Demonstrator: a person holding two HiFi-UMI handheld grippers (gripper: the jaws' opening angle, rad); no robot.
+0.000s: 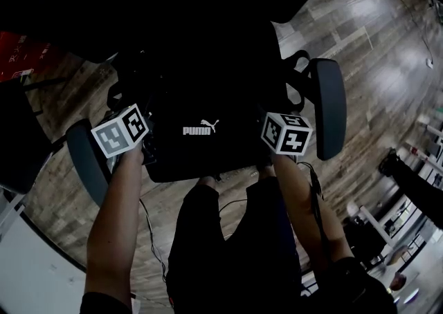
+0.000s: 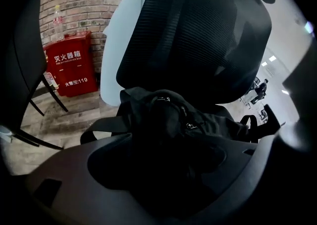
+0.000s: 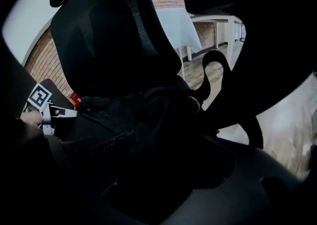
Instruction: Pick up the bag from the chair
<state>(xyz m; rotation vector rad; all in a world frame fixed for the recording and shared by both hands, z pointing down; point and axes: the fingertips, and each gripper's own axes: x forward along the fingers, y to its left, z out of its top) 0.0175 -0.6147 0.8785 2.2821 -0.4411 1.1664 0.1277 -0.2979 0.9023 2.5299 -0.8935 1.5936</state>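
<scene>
A black bag with a white logo lies on the seat of a black office chair. My left gripper is at the bag's left front corner and my right gripper at its right front corner, each under its marker cube. In the left gripper view the bag's crumpled top and a strap fill the space ahead of wide-spread jaws. The right gripper view shows the bag just as close. Both grippers are open; the dark hides the pads, and I cannot tell whether they touch the fabric.
The chair's mesh backrest rises behind the bag, with armrests on both sides. A red fire-equipment box stands by the brick wall, and another dark chair at the left. A cable trails over the wooden floor.
</scene>
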